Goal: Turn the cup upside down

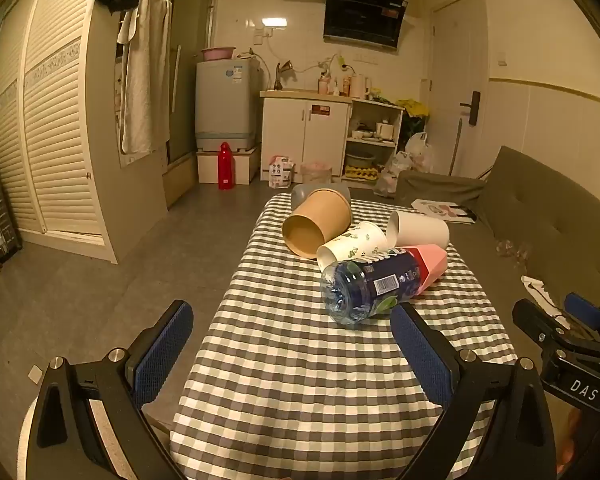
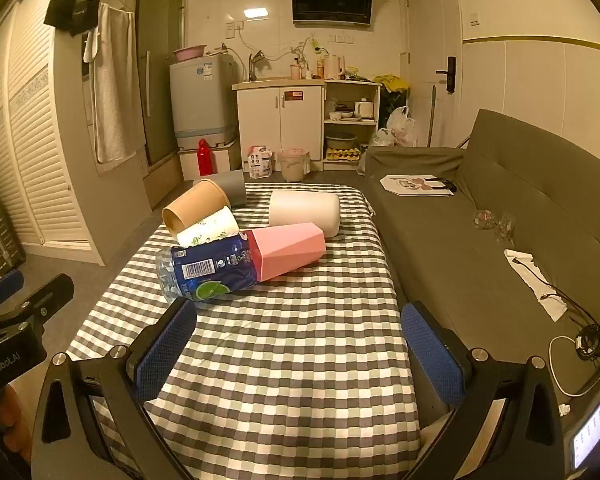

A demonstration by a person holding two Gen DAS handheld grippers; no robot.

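Several cups lie on their sides on the checkered table (image 1: pixel 300 368): a brown paper cup (image 1: pixel 316 222), a leaf-print paper cup (image 1: pixel 352 246), a white cup (image 1: pixel 420 229), a pink faceted cup (image 1: pixel 430 264) and a grey cup (image 1: pixel 300 192) behind. A plastic bottle (image 1: pixel 364 288) with a blue label lies with its neck in the pink cup (image 2: pixel 290 250). My left gripper (image 1: pixel 292 336) is open and empty, short of the bottle. My right gripper (image 2: pixel 298 332) is open and empty, just before the bottle (image 2: pixel 208 270). The brown cup (image 2: pixel 194 206) and white cup (image 2: pixel 304 208) lie beyond.
A grey sofa (image 2: pixel 480 216) runs along the table's right side, with cables, a bag and small glasses on it. The floor (image 1: pixel 100 280) lies left of the table. Kitchen cabinets (image 1: pixel 304 136) and a washing machine (image 1: pixel 226 104) stand at the back.
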